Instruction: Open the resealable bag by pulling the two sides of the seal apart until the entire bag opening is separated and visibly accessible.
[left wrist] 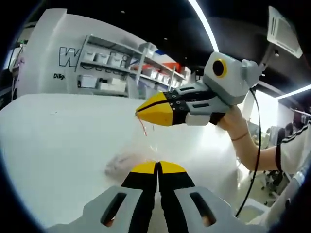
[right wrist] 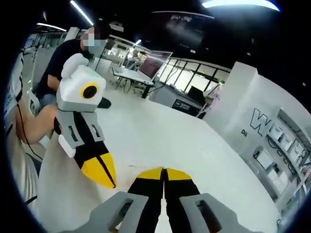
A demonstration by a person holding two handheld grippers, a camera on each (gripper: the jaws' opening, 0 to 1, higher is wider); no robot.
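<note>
Big workshop w/ dark ceiling and strip lights; white shelving w/ boxes stood at the far side, behind a wide white table point(left wrist: 53, 145). In the right gripper view, desks and a seated person were further back, beyond the table point(right wrist: 160, 141).

Two tongs in play, one bag. The bag point(left wrist: 127, 162) was clear plastic, hard to read: a pale crumpled patch hung just beyond the left tongs point(left wrist: 158, 167), above the table, w/ a thin reddish line, prob. the seal strip, running up toward the right tongs point(left wrist: 146, 110). Exactly where the bag's edges ran I couldn't tell.

Left tongs: jaws together, yellow tips meeting w/ no gap, seemingly pinching the near lip of the bag, tho the film betw. them was too faint to confirm. Right tongs: jaws also together, tips up and right of the left ones, near but apart, w/ the red strip ending at them, so likely nipping the other lip. In the right gripper view the right tongs point(right wrist: 164, 171) looked closed too, and the left tongs point(right wrist: 104, 172) sat just left of them, tips pointing down; no bag readable there.

Step in hand, as I judged it: the pull-apart itself, one lip each. Seal looked partly stretched, opening not yet clearly open. Next move would need the tongs drawn steadily apart, grip kept tight so the slick film didn't slip, then maybe re-gripping along the seal to finish its length.
</note>
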